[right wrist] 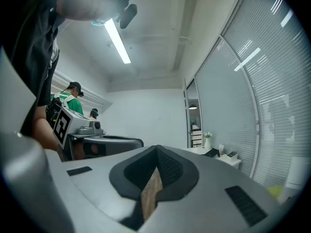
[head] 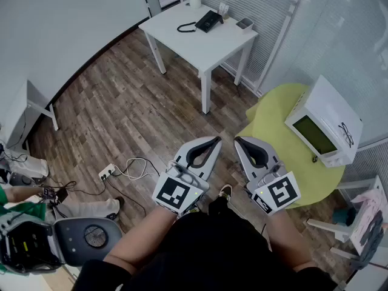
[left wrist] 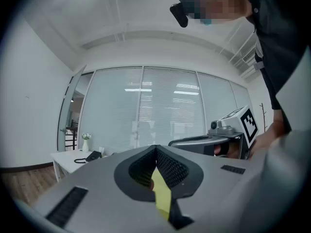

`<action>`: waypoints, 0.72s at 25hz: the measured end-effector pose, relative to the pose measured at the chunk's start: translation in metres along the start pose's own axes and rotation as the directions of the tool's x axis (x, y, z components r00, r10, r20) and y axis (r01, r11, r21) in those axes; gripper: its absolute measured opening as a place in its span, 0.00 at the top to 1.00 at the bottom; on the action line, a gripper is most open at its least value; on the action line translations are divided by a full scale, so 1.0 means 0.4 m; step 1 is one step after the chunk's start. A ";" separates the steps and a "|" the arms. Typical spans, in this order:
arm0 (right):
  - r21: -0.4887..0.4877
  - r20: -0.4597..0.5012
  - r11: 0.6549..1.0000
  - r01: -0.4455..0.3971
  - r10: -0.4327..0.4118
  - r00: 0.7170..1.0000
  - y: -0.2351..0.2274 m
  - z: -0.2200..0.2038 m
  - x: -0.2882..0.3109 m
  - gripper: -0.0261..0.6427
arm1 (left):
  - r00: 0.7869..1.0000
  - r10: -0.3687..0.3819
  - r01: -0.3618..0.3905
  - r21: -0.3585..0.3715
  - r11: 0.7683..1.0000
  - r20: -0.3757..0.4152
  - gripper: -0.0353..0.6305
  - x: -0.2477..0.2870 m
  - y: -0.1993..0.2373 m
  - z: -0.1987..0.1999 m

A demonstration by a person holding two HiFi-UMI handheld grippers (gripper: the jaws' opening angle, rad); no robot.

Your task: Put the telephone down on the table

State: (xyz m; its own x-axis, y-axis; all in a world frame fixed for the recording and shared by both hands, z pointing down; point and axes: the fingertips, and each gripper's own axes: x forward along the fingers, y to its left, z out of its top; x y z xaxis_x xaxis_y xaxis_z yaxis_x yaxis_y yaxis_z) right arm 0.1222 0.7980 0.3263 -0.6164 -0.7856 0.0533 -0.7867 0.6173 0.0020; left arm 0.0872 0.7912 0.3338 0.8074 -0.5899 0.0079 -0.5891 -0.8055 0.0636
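I held my left tongs [head: 213, 139] and right tongs [head: 239, 140] level, side by side, each pair pressed together on nothing. The black telephone [head: 209, 20] sat far ahead on the white square worktop [head: 212, 46], near its far edge, with open brown wooden floor [head: 133, 114] between. A round yellow-green table [head: 282, 153] stood just beside my right tongs. I could not make out how the handset sat.

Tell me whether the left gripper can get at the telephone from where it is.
Probably not. The telephone sits on the table across the room; the left gripper, shut, is held close to the person's body. Only floor lies between, so walking over looks unblocked.
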 end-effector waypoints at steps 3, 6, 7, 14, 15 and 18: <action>0.001 -0.001 1.000 0.000 0.000 1.000 -0.005 -0.004 0.007 0.93 | 1.000 -0.007 0.007 0.017 1.000 -0.005 0.94 0.004 0.004 -0.004; 0.006 -0.001 1.000 0.000 0.000 1.000 -0.006 -0.003 0.010 0.93 | 1.000 -0.004 0.004 0.013 1.000 -0.003 0.94 0.006 0.008 -0.004; 0.008 -0.003 1.000 -0.001 0.001 1.000 -0.006 -0.003 0.011 0.93 | 1.000 -0.001 0.001 0.009 1.000 -0.001 0.94 0.007 0.010 -0.003; 0.025 0.000 1.000 0.006 -0.006 1.000 -0.027 -0.004 0.014 0.93 | 1.000 -0.006 0.006 -0.005 1.000 0.012 0.94 0.026 0.017 0.002; 0.032 0.002 0.999 0.008 -0.008 1.000 -0.032 -0.003 0.014 0.93 | 1.000 -0.009 0.009 -0.007 1.000 0.018 0.94 0.029 0.016 0.008; 0.037 0.012 0.999 0.002 -0.003 1.000 -0.042 0.004 0.018 0.93 | 1.000 -0.002 0.002 -0.016 1.000 0.028 0.94 0.036 0.018 0.024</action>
State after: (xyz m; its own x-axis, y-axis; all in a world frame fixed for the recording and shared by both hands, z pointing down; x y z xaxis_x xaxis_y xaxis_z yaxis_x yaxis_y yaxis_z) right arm 0.1310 0.7819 0.3250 -0.6148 -0.7876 0.0410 -0.7887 0.6138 -0.0344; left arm 0.0942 0.7765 0.3247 0.8072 -0.5899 -0.0198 -0.5869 -0.8058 0.0793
